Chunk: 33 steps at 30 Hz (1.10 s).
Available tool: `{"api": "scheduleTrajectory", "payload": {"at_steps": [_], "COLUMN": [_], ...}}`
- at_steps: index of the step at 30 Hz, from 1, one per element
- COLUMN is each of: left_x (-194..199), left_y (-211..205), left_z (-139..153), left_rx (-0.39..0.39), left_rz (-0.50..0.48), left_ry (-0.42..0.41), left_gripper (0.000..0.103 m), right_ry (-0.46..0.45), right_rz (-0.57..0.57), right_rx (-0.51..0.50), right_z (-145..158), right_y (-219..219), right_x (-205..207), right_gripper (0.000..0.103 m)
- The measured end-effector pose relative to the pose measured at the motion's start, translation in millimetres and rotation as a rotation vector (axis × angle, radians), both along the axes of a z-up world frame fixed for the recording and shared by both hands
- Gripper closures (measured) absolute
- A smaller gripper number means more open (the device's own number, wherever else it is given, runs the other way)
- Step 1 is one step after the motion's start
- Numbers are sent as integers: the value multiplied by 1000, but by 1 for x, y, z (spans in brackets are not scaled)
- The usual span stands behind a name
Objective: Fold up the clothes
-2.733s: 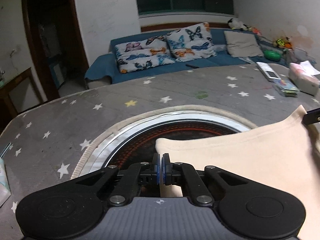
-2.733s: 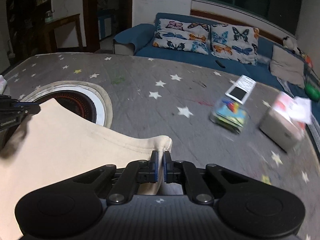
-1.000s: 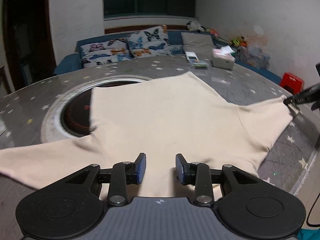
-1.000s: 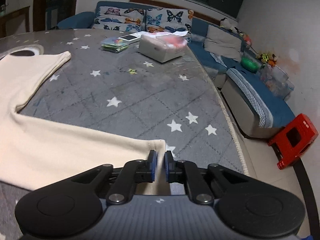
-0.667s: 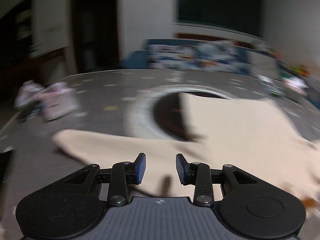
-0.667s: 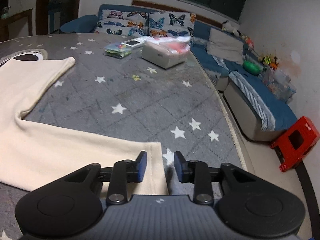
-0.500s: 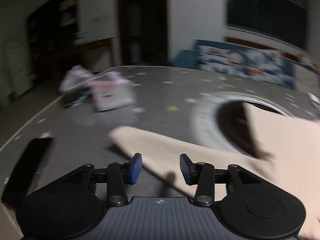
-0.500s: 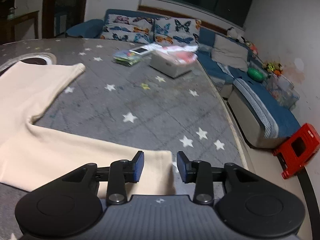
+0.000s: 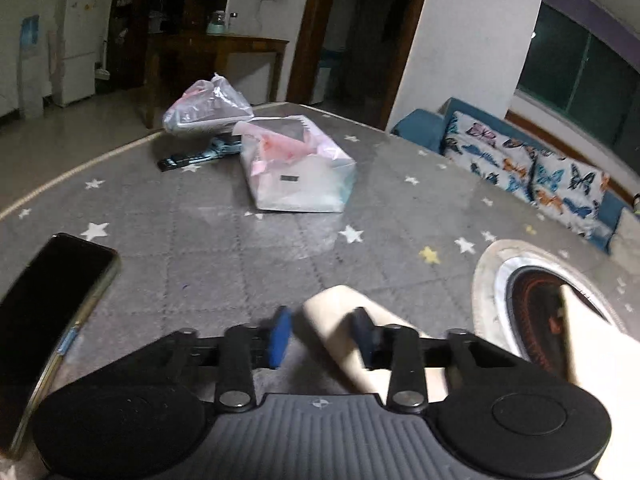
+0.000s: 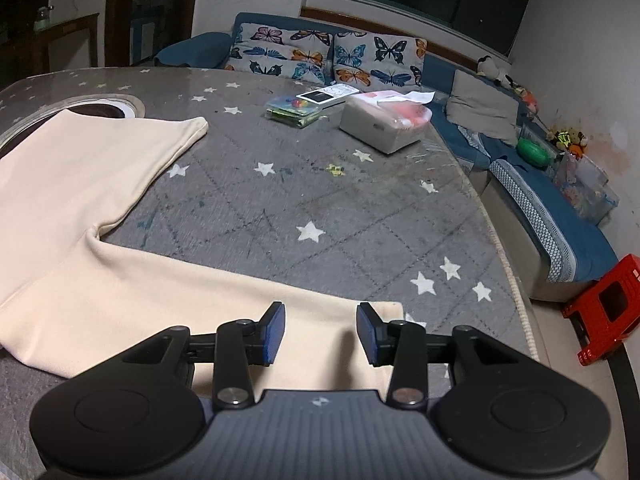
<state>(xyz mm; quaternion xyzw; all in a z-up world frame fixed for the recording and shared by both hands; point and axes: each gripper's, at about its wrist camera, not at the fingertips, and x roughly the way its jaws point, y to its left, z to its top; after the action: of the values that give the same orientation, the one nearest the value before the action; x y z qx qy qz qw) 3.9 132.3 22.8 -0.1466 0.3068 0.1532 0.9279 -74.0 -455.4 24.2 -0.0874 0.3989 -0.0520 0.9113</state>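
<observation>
Shirt (image 10: 80, 184): cream, spread flat on the desk (image 10: 320, 200), body over the round inset (image 9: 540, 280) near the desk's middle, one sleeve end by each set of tongs. Left tongs (image 9: 320, 334): released, a sleeve end (image 9: 336, 320) between the pads. Right tongs (image 10: 320, 334): released, over the other sleeve end (image 10: 340, 320) near the desk's right edge. Phone (image 9: 44, 312): left edge. Tissue box (image 10: 384, 124): far right edge. Bagged box (image 9: 296, 172): far left side.

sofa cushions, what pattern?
Butterfly-print sofa cushions: multicoloured butterflies on white, clearest in the right wrist view.
</observation>
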Motion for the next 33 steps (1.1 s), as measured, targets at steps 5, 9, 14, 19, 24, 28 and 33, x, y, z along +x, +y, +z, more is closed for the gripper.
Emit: {"api": "scheduleTrajectory", "payload": {"at_steps": [5, 9, 14, 19, 24, 28, 33], "left_x": [-2, -17, -40, -33, -29, -29, -8], "left_y": [2, 0, -6, -1, -1, -22, -40], "left_z": [4, 22, 41, 22, 8, 6, -5], "left_rx": [-14, 15, 77, 77, 82, 123, 172], "left_rz": [-22, -23, -33, 3, 17, -87, -194], "left_ry": [-41, -136, -250, -132, -43, -47, 9], "left_gripper": [97, 98, 98, 94, 83, 74, 74], "right_ry": [1, -4, -1, -1, -14, -17, 5], "right_rz": [5, 10, 20, 43, 68, 116, 256], "right_rx": [-1, -2, 1, 4, 13, 58, 108], "right_z": [-1, 1, 1, 0, 8, 13, 17], "right_y": [2, 3, 6, 12, 19, 34, 70], "right_x": [2, 3, 5, 5, 3, 3, 0], "right_gripper": [63, 63, 62, 59, 57, 56, 56]}}
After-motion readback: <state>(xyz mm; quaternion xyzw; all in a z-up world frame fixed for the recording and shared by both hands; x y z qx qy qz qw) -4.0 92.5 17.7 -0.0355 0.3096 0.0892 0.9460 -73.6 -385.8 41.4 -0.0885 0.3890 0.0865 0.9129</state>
